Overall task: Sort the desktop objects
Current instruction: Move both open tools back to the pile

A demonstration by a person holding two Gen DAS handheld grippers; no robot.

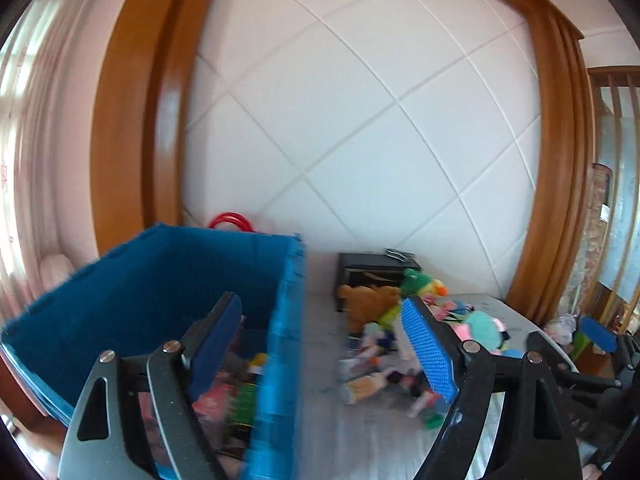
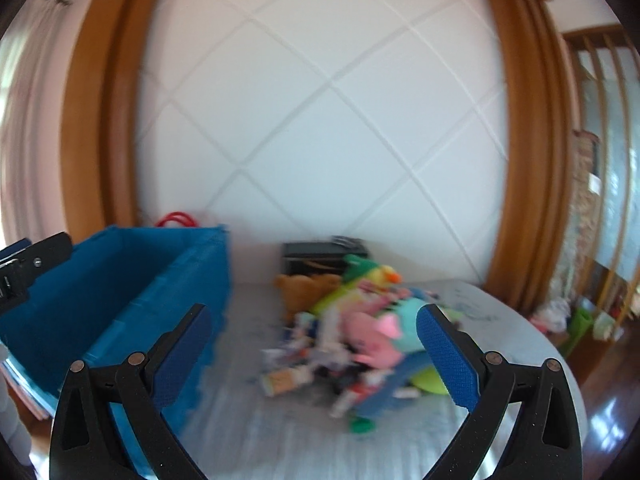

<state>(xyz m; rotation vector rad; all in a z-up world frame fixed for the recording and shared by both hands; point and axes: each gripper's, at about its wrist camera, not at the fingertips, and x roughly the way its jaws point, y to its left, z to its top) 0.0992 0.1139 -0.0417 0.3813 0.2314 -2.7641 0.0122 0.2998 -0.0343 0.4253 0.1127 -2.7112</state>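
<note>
A: Both claws? Toys?
B: Left gripper and right gripper gape, empty. Toys heaped mid-table; left view alone shows some inside the bin. Writing too blurred.

A crate stands left of the toy pile (a box behind it) on the table.

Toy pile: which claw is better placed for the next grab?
Probably right. The right claw is open and frames the toy pile squarely; the left claw is open too, but straddles the blue crate wall.
</note>
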